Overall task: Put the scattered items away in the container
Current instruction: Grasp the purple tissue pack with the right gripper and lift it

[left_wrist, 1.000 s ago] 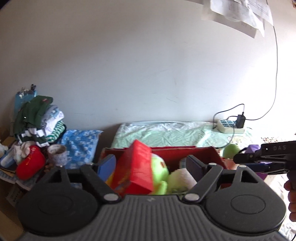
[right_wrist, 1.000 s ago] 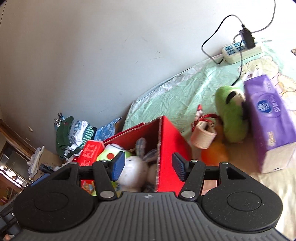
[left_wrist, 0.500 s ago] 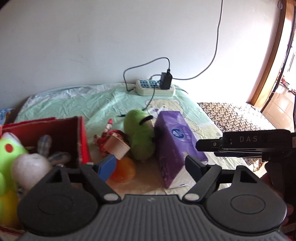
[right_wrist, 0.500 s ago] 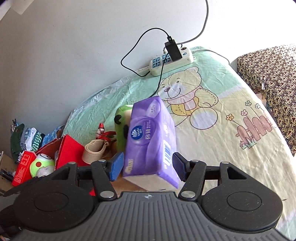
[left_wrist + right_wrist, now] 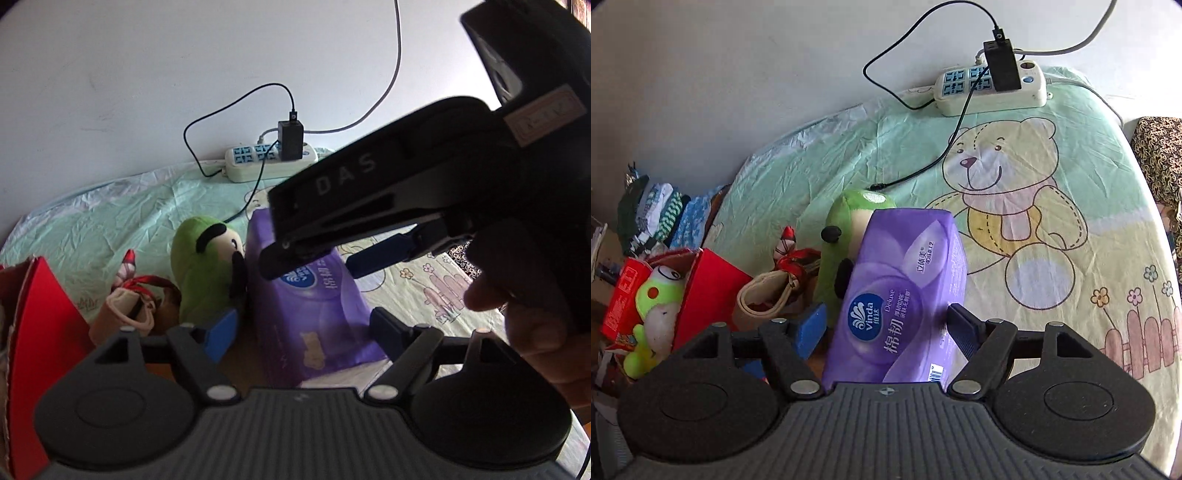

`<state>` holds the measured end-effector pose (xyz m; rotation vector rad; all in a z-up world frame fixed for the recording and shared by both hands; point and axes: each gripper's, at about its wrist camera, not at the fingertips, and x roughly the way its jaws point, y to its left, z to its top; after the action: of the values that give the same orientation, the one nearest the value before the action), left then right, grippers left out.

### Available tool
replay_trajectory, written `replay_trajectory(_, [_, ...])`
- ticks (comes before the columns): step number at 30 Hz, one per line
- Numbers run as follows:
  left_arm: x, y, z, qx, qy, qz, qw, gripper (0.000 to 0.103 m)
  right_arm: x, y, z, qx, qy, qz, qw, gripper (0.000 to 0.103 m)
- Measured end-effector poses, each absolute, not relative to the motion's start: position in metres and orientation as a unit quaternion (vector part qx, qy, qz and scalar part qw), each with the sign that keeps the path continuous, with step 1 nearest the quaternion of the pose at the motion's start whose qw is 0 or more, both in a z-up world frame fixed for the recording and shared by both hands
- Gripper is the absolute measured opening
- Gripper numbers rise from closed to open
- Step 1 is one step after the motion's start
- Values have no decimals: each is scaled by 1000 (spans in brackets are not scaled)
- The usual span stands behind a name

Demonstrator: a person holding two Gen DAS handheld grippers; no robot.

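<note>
My right claw (image 5: 886, 326) straddles the tissue pack (image 5: 901, 291), fingers apart; left claw (image 5: 303, 332) spread open; bed (image 5: 1071, 206) bare rightward.

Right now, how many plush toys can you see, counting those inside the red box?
2. A green plush lies on the bedsheet against the purple tissue pack; a lime-green frog plush sits in the red box. Others may be hidden deeper in the box.

Both grippers: black ribbed body, two round discs, silver screws at the finger pivots. Left gripper (image 5: 302, 332) fingers carry blue pads; right gripper (image 5: 886, 328) matches, white "DAS" on its side, tan label, probably printed. Bare-skinned hand (image 5: 524, 314) behind "DAS".
</note>
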<state>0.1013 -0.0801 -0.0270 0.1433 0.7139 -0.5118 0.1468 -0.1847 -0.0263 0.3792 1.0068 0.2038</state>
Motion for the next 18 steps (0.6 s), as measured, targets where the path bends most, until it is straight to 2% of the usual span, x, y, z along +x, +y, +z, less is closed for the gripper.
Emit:
replay_trajectory(3, [103, -77, -29, 62, 348, -234, 906, 83, 158, -189, -39, 193, 504, 109, 835, 79])
replay_trajectory(5, [106, -73, -31, 46, 357, -233, 904, 83, 163, -195, -48, 216, 520, 111, 819, 87])
replay_trajectory(8, [105, -71, -31, 39, 368, -259, 892, 83, 164, -202, -55, 241, 529, 118, 805, 88])
replay_trajectory(10, [100, -75, -31, 51, 363, -272, 890, 90, 161, -201, -53, 233, 525, 122, 810, 88])
replay_trajectory(11, [97, -78, -32, 59, 362, -276, 889, 90, 160, -199, -52, 218, 521, 120, 816, 92])
replay_trajectory(13, [97, -82, -37, 66, 366, -281, 885, 86, 161, -195, -51, 199, 521, 127, 820, 93])
replay_trajectory(15, [104, -87, -47, 73, 382, -275, 879, 73, 162, -190, -52, 187, 524, 139, 819, 92])
replay_trajectory(16, [107, -90, -53, 76, 385, -276, 878, 73, 163, -188, -53, 180, 525, 145, 819, 87])
replay_trajectory(18, [109, -97, -59, 89, 381, -272, 879, 71, 163, -187, -56, 173, 520, 148, 823, 85])
